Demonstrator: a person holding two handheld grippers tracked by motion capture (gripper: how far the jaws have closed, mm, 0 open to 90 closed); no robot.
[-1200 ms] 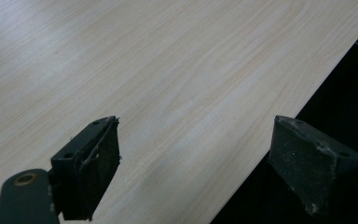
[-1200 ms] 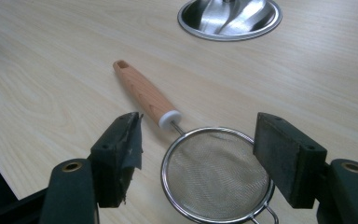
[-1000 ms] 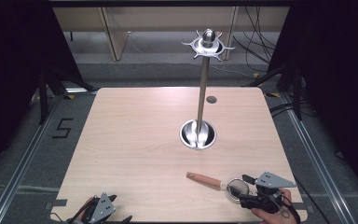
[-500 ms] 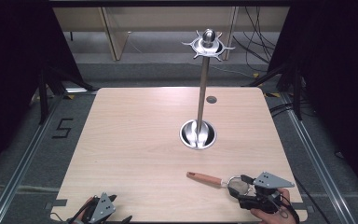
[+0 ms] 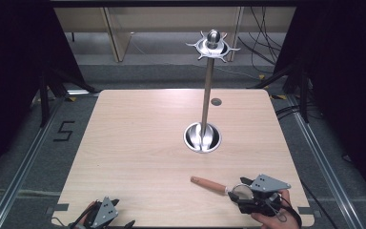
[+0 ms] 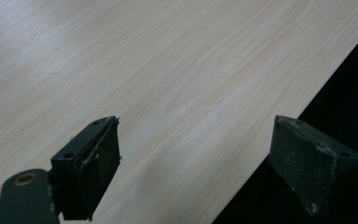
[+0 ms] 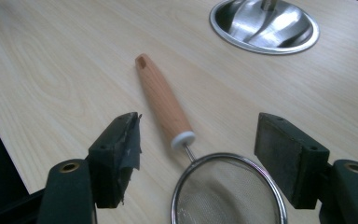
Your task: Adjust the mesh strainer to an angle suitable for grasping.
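Observation:
A small wire-mesh strainer (image 7: 228, 193) with a wooden handle (image 7: 164, 101) lies flat near the table's front right; the handle (image 5: 208, 184) points left and away. My right gripper (image 7: 198, 156) is open, and the mesh bowl's rim sits between its two jaws, touching neither. From above, the right gripper (image 5: 240, 193) hovers over the strainer's bowl end, held by a hand. My left gripper (image 6: 193, 158) is open and holds nothing. It rests at the table's front left edge (image 5: 119, 214).
A tall metal stand rises from a round steel base (image 5: 202, 137) (image 7: 263, 25) at mid table, and a ring of hooks (image 5: 213, 45) tops its pole. A small dark disc (image 5: 216, 101) is set into the table behind it. Dark floor lies beyond the table edge (image 6: 279, 135).
My right gripper has crept slightly left and forward over the strainer's bowl. The strainer and the left gripper have not moved.

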